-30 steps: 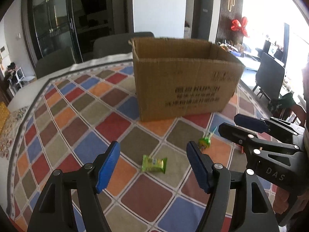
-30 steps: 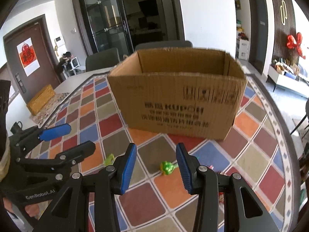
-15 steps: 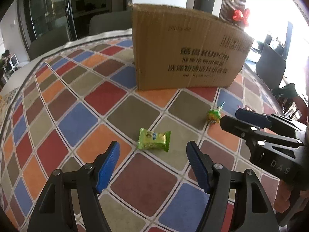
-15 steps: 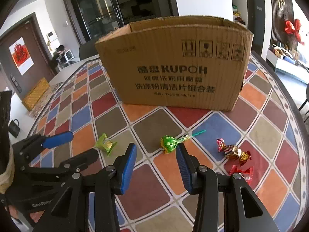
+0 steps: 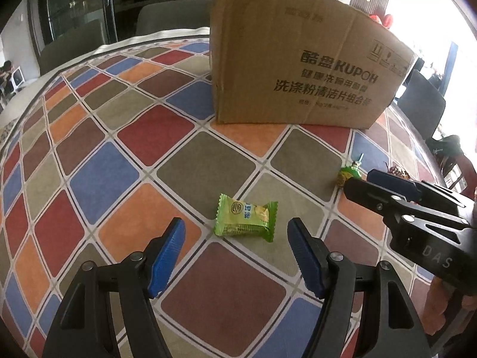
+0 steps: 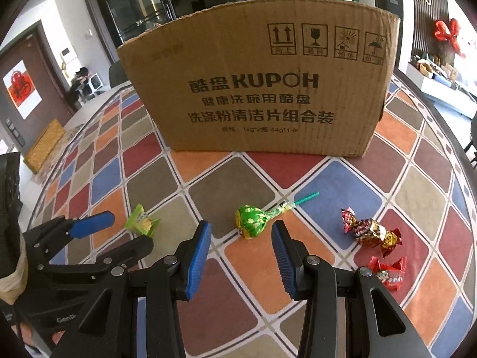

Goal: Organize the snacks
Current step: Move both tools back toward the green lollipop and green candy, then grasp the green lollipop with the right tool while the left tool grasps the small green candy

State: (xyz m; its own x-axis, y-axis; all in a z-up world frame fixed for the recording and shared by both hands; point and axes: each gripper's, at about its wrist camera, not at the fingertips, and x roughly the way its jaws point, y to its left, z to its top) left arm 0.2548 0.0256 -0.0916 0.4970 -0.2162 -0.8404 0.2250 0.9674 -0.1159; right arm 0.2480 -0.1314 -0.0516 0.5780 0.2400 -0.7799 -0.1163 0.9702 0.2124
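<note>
A green wrapped candy lies flat on the checkered tablecloth, just ahead of my left gripper, which hangs open above it with nothing between its blue pads. In the right wrist view a green lollipop with a teal stick lies just beyond my right gripper, also open and empty. The same green candy shows at left there, by the left gripper. The lollipop appears behind the right gripper in the left wrist view. A tall cardboard box stands behind.
Two red and gold wrapped candies lie to the right of the lollipop. The cardboard box blocks the far side of the table. Grey chairs stand beyond the table edge.
Both grippers have sunk toward the table and tipped further down. The candy and lollipop now appear larger and closer to the fingertips. The jaws kept the same width.
</note>
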